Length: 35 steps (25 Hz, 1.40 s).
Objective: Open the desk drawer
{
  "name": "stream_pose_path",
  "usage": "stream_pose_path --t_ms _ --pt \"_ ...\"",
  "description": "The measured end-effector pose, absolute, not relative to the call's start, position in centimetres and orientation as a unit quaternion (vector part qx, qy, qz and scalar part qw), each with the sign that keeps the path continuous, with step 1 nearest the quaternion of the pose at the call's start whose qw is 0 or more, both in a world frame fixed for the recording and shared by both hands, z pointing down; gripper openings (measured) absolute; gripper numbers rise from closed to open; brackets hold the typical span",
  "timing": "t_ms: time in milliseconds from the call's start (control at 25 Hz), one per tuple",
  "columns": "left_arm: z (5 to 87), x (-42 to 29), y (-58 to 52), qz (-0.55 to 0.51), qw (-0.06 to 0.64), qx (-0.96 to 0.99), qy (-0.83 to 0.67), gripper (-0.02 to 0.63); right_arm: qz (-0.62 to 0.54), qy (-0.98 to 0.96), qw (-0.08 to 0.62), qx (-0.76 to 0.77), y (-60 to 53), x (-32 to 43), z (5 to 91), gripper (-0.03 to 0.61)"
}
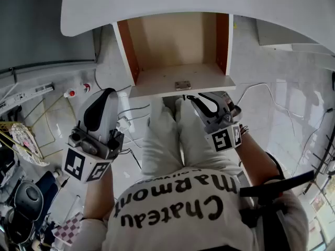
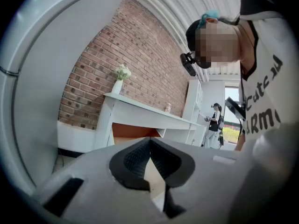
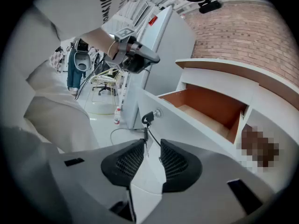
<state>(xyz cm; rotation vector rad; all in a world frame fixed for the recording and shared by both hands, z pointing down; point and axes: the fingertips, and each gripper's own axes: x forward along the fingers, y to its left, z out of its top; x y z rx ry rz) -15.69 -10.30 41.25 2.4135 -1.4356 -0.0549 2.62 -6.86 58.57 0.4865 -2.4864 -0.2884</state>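
While looking steeply down, seeing the drawer point(image 1: 172, 51) standing open at the far middle, pulled out from under the white desk top point(image 1: 209, 4) and showing a bare orange-brown inside, with a small metal lock piece point(image 1: 182, 85) on its near edge. Holding the right gripper point(image 1: 201, 101) just near of the drawer's front, a little right of middle, with the jaws standing slightly apart (only a narrow gap between the black pads point(image 3: 180, 164)) and clamping on nothing. Seeing, in the right gripper view, a key point(image 3: 147, 118) sitting in the lock on the white drawer front point(image 3: 187, 134), with a thin dark cord point(image 3: 145, 135) dangling from it down toward the pad tips; being unable to tell whether touching them or not. Holding the left gripper point(image 1: 107, 95) low at the left, beside the white trousers point(image 1: 167, 135) and well apart from the drawer, with the jaws closed, meeting at the tips with nothing between. Pointing that gripper toward a brick wall point(image 2: 131, 64) and a vase of flowers point(image 2: 119, 80) standing on the desk's far left end.
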Motion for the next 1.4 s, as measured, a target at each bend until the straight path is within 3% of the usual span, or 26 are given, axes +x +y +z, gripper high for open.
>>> stream_pose_path --t_ms 280,680,920,1400 --pt "34.2 -13.8 -8.1 -0.021 0.191 0.844 -0.501 0.015 -0.040 -0.918 0.335 0.209 -4.4 6.2 52.9 0.077" --pt "24.2 -11.9 -7.4 -0.037 0.192 0.840 -0.507 0.015 0.136 -0.864 0.307 0.375 -8.2 12.6 44.1 0.068" --pt "17.4 -10.8 -7.8 -0.014 0.160 0.843 -0.513 0.015 0.139 -0.849 0.277 0.428 -11.5 13.3 37.4 0.057" --pt "6.1 -11.7 -8.0 -0.064 0.094 0.834 -0.540 0.015 0.133 -0.842 0.237 0.465 -15.1 10.0 26.5 0.046"
